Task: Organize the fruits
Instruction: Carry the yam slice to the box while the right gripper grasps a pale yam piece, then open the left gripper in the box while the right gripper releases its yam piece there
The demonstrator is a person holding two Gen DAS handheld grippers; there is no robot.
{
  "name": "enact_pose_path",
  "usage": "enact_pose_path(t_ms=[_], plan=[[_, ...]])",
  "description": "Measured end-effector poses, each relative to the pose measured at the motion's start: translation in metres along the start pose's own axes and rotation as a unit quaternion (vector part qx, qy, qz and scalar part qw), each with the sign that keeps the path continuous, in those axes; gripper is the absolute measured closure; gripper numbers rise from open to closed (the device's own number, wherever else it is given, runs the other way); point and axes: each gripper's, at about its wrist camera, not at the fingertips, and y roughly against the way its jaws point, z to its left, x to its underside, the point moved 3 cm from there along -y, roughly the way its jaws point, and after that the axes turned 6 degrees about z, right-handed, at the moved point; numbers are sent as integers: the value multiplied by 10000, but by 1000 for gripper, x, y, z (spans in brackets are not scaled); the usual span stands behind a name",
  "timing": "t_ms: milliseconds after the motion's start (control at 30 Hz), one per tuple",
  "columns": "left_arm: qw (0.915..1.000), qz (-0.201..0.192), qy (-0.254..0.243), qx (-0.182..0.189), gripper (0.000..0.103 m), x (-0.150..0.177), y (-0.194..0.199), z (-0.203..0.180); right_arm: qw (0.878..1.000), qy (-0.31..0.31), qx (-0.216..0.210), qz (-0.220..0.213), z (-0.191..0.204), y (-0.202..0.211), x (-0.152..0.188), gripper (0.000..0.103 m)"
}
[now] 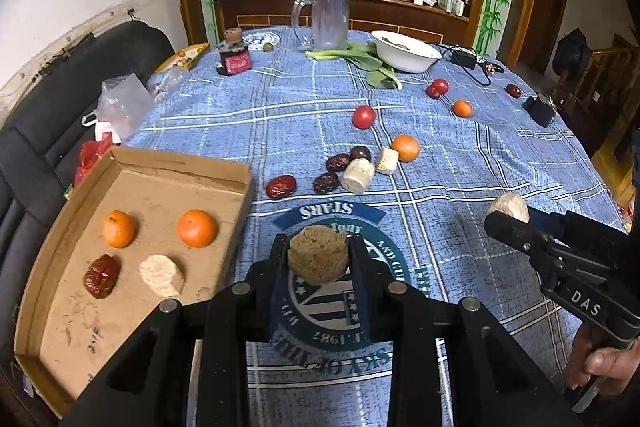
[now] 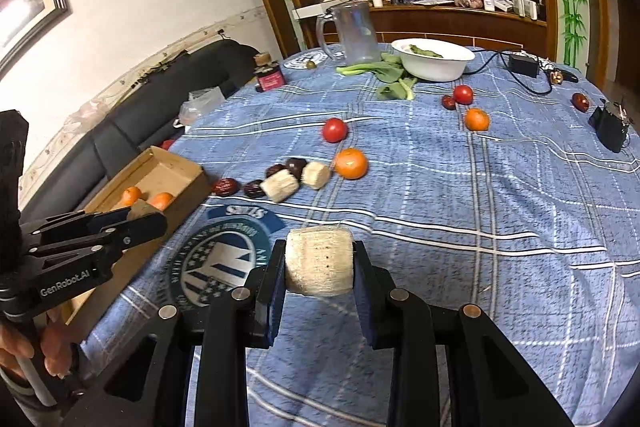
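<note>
Your left hand-held gripper [image 1: 318,259] is clamped on a tan, fibrous cut chunk [image 1: 318,255], held above the blue plaid table [image 1: 460,155] just right of the shallow cardboard box [image 1: 168,163]. Your right hand-held gripper [image 2: 320,267] pinches a pale cylindrical cut piece [image 2: 319,263]. Swing left over the box wall and set each beside the pale piece [image 1: 162,275] already inside, clear of the two oranges [image 1: 197,228].
</note>
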Motion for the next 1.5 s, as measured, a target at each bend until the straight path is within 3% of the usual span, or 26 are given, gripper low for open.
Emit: enact_pose_path(t_ms=[300, 700, 1500], plan=[[9996, -160, 107, -230, 74, 2, 20, 35, 9991, 405, -142, -32, 45, -1, -8, 70], [9959, -71, 680, -593, 74, 14, 34, 120, 9945, 873, -571, 15, 110, -21, -26, 70], [9888, 429, 1052, -966, 74, 58, 11, 177, 9740, 1796, -1237, 617, 217, -76, -9, 69]])
